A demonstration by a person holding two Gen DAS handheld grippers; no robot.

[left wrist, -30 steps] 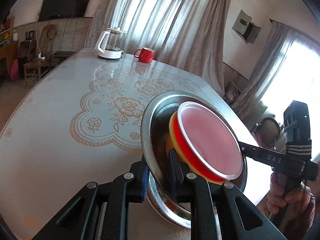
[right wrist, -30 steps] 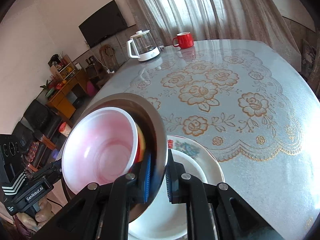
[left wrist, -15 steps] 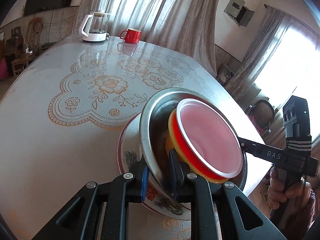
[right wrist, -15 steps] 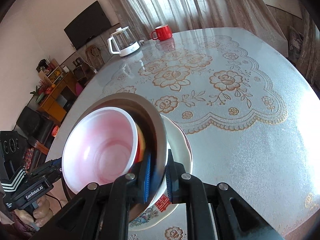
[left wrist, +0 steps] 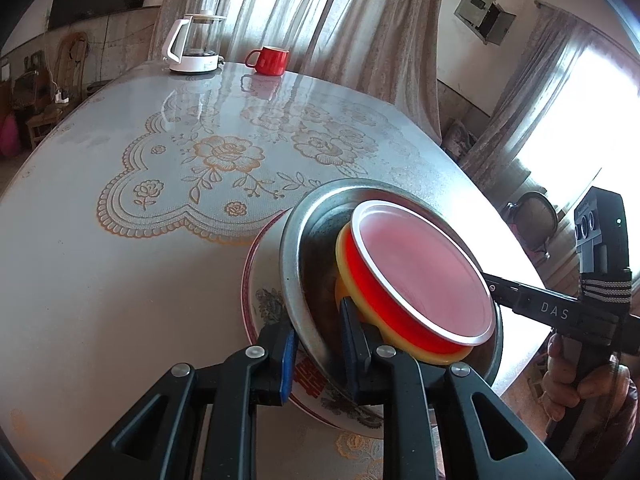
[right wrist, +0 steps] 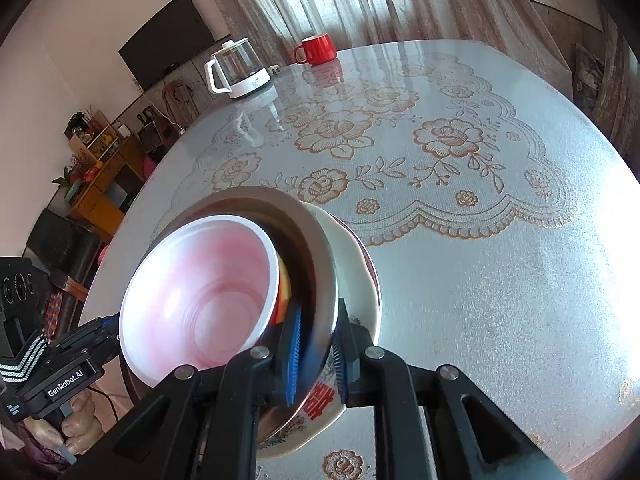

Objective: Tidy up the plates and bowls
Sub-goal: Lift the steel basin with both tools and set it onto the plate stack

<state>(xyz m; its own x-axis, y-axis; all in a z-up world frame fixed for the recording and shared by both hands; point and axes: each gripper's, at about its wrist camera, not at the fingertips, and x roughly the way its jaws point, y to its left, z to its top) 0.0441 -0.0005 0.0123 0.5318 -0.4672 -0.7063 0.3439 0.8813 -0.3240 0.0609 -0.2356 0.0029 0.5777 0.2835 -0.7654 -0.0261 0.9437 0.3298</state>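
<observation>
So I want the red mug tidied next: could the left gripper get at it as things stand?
Probably not yet. The left gripper is clamped on the metal bowl rim, and the red mug stands across the table; the way there looks free.

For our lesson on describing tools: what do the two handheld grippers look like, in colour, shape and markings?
Both are black, with angular arms fastened by silver rivets and blue pads on the fingertips. The right gripper bears "DAS" lettering and a striped strap; the left gripper reads "GenRobot.AI", with a similar strap.
</observation>
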